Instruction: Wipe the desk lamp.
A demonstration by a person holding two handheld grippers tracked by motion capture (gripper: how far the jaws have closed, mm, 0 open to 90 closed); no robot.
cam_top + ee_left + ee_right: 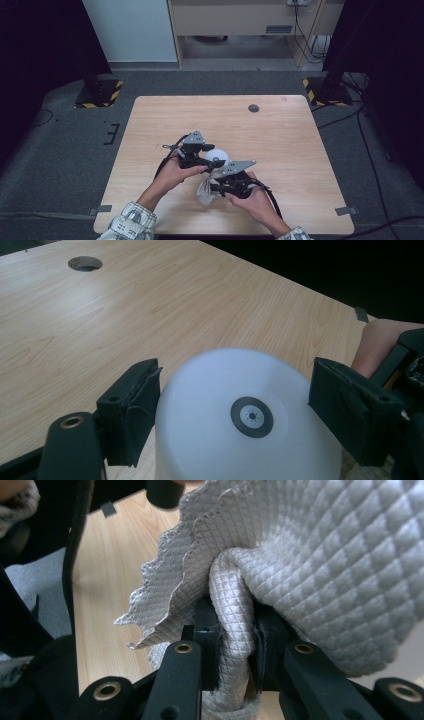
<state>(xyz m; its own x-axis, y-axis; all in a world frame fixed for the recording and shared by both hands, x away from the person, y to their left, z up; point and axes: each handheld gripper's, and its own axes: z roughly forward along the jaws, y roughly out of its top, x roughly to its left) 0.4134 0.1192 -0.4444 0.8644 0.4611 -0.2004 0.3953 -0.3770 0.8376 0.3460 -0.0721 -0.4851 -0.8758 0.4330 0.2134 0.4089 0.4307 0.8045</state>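
The right gripper [235, 645] is pinched tight on a bunched grey cloth [320, 565]. The left gripper [235, 410] has its jaws around a white bowl [250, 415] turned upside down, near the table's middle; I can't tell if both pads press it. The cloth is right next to the bowl, so wiping looks under way, not finished. The table [280, 130] has lots of room, edges far off.

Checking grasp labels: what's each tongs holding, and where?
Right tongs pinch a bunched fold of the grey cloth. Left tongs straddle the white cup by its sides; firm contact unclear.
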